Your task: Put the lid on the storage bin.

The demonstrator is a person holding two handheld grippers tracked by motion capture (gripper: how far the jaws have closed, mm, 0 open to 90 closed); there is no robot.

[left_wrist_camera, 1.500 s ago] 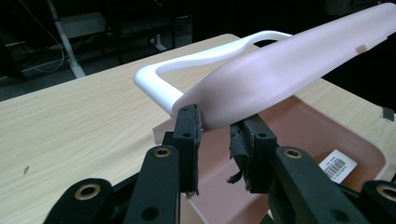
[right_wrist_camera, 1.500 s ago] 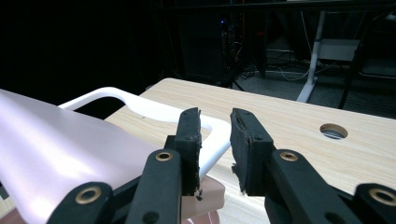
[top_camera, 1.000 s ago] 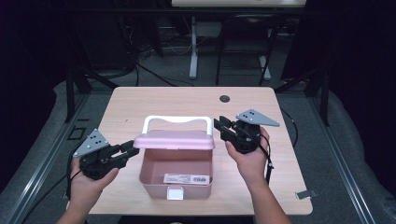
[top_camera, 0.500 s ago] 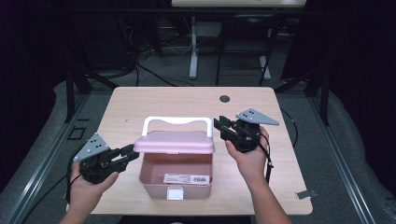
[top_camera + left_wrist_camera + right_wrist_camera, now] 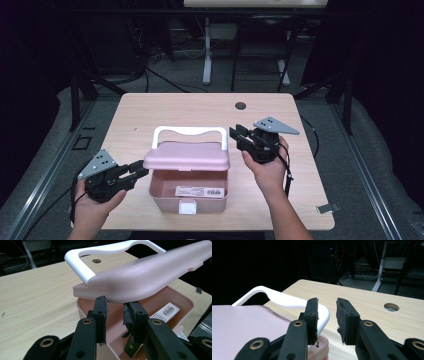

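Pink storage box [image 5: 189,192] positioned at near-centre of wooden table [image 5: 150,110], front edge close to table's near side. Pink lid [image 5: 187,156] raised at a tilt above the box opening, white carry handle [image 5: 189,132] at its far edge. Barcode label [image 5: 200,191] visible inside the box.

Left gripper [image 5: 134,172] held level at the box's left side, jaws partly open, tips just under the lid's left end, gripping nothing.

Right gripper [image 5: 239,138] just beside the handle's right corner, jaws partly open, nothing between the pads.
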